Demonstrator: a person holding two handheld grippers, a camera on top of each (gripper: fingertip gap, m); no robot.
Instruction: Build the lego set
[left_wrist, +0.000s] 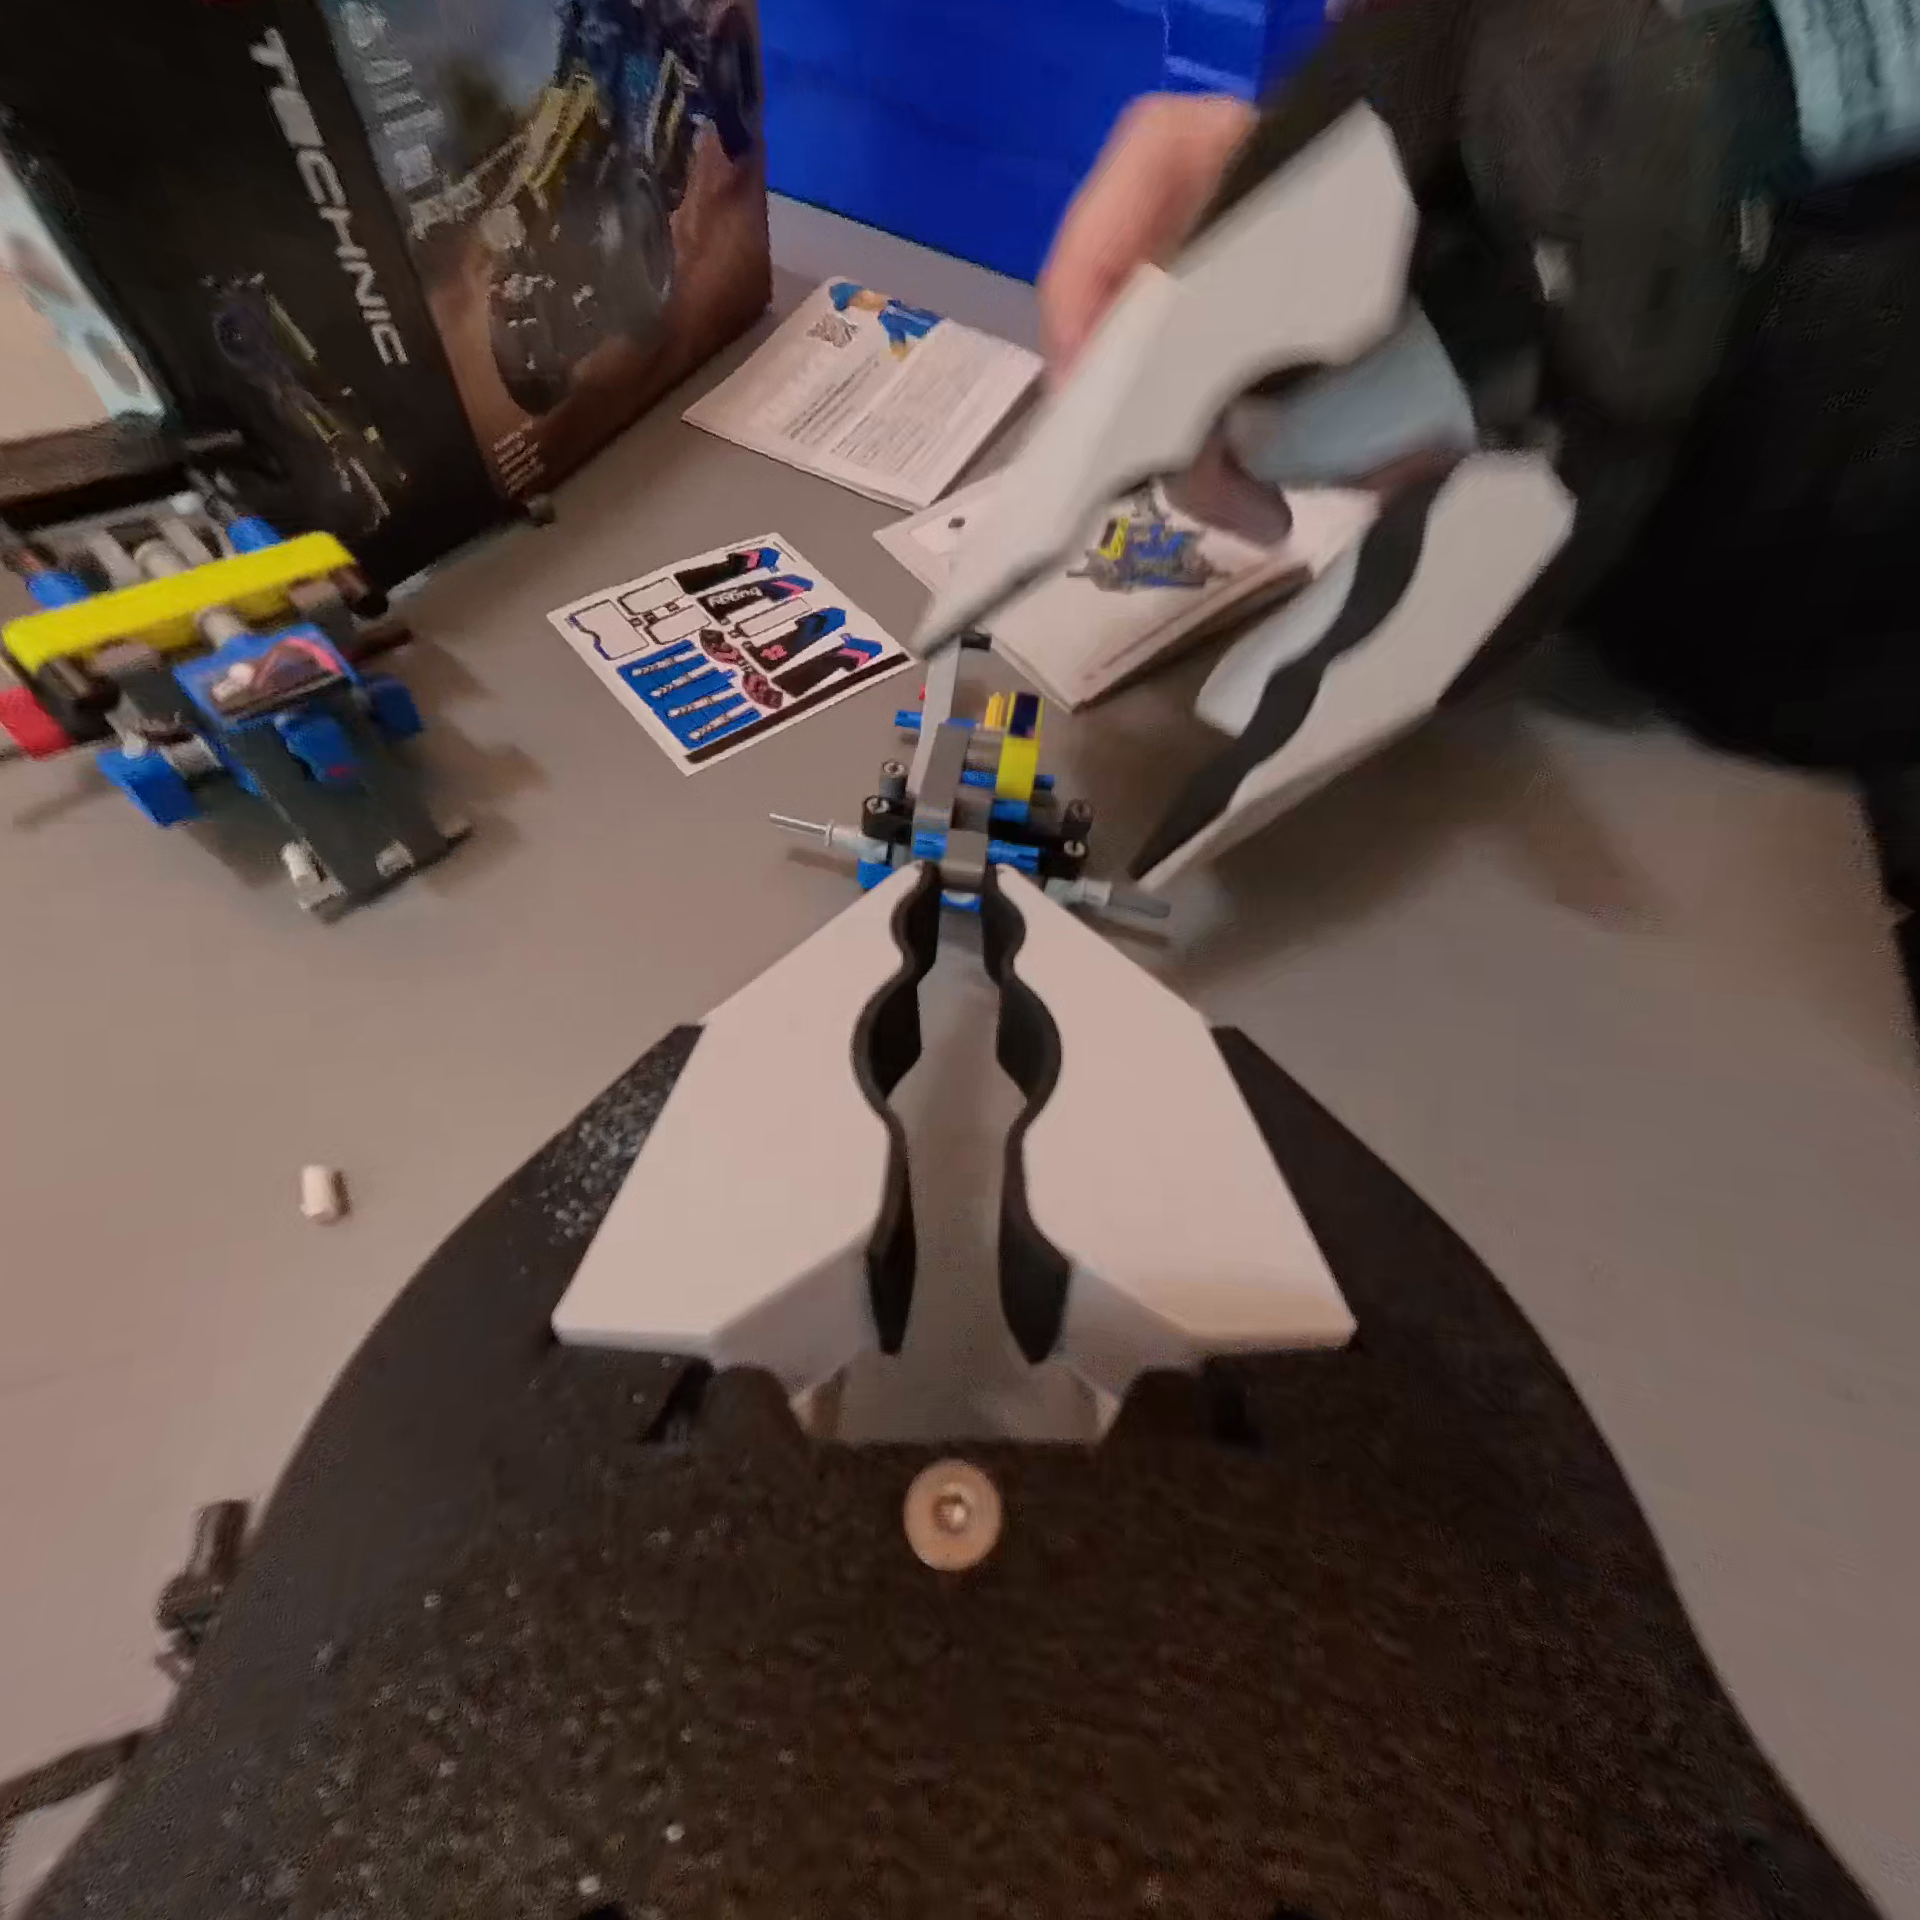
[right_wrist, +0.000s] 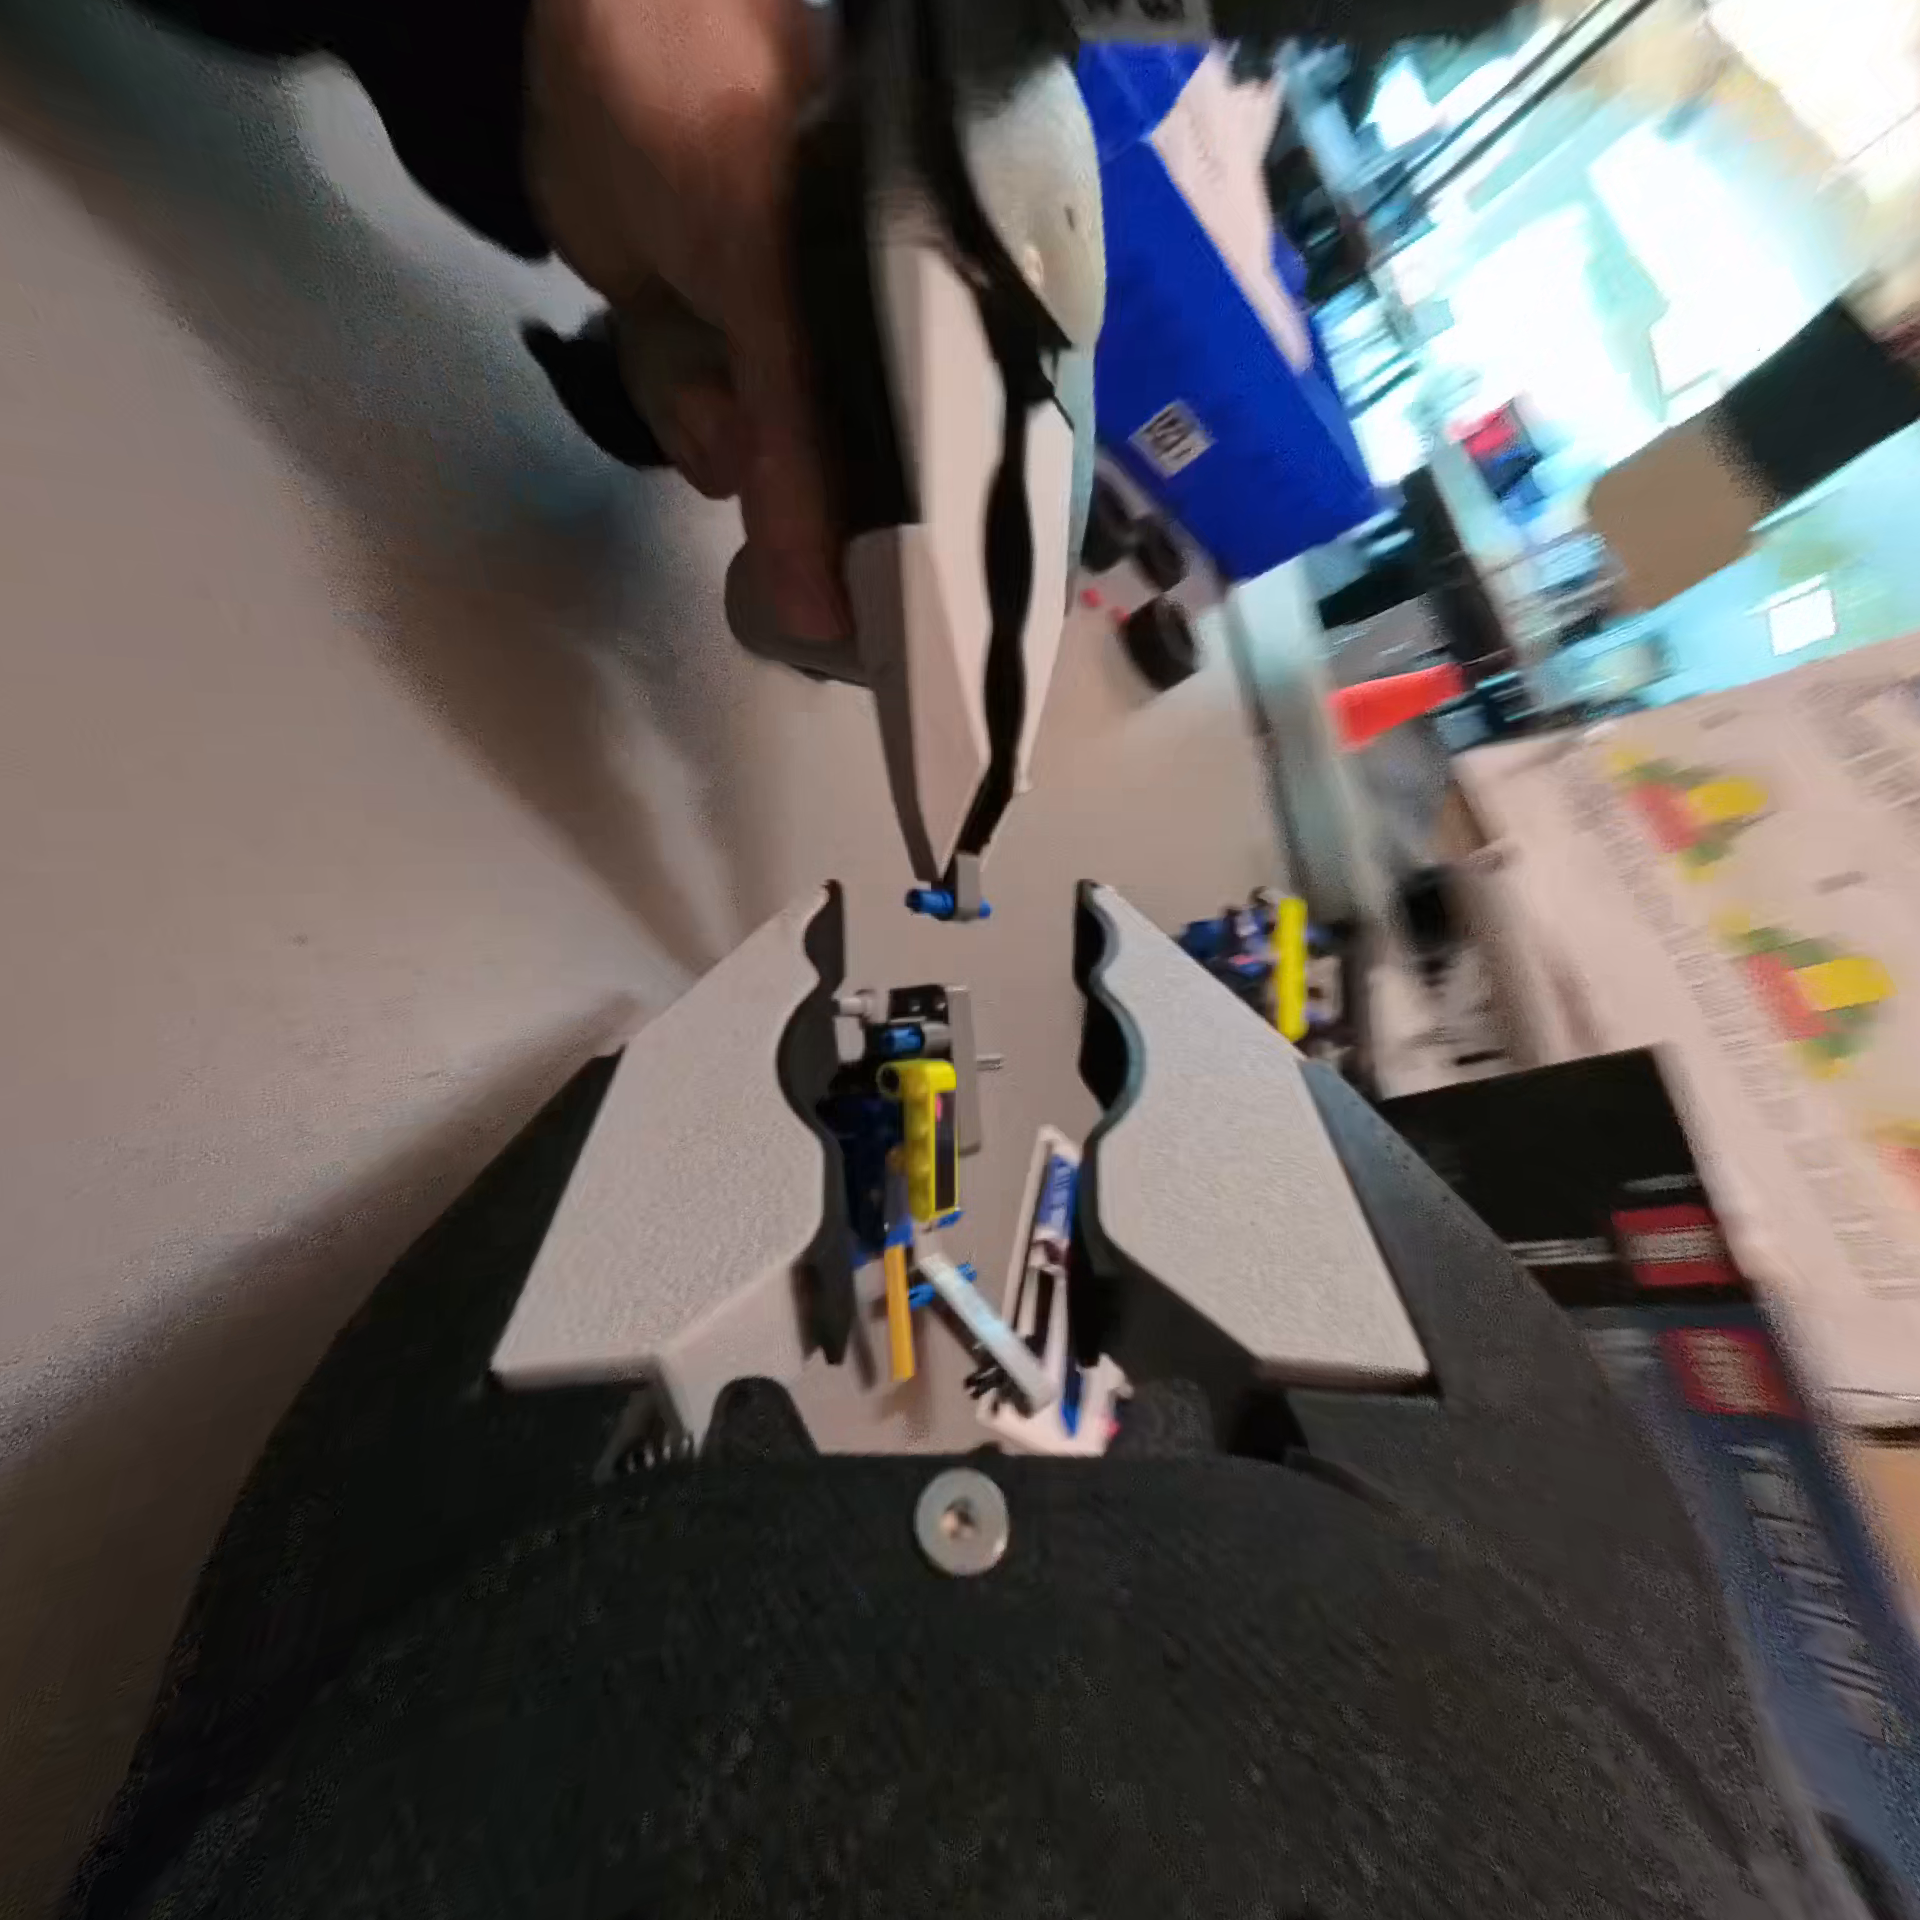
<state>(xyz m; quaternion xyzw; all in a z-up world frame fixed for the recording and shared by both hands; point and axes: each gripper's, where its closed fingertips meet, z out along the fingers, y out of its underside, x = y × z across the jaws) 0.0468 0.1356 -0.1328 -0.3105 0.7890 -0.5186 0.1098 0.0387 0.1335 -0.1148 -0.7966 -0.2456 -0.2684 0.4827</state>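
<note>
A small lego assembly (left_wrist: 1003, 795) of black, blue, yellow and grey parts sits on the grey table (left_wrist: 416, 1039). My left gripper (left_wrist: 958, 878) is shut on a grey beam (left_wrist: 943, 769) with a blue pin, right over the assembly. My right gripper (left_wrist: 1039, 753) is open wide, one finger on each side of the assembly. In the right wrist view the assembly (right_wrist: 920, 1122) lies between my right gripper's (right_wrist: 956, 904) open fingers. The left gripper (right_wrist: 951, 871) comes in from above, holding the grey piece with the blue pin (right_wrist: 948, 902) at its tips.
A larger blue and yellow truck build (left_wrist: 229, 707) stands at the left by the set's box (left_wrist: 364, 239). A sticker sheet (left_wrist: 727, 649) and instruction booklets (left_wrist: 873, 390) lie behind the assembly. A small white piece (left_wrist: 322, 1192) lies at the near left. A blue bin (left_wrist: 987, 104) stands at the back. My two grippers' fingertips are within a few centimetres of each other.
</note>
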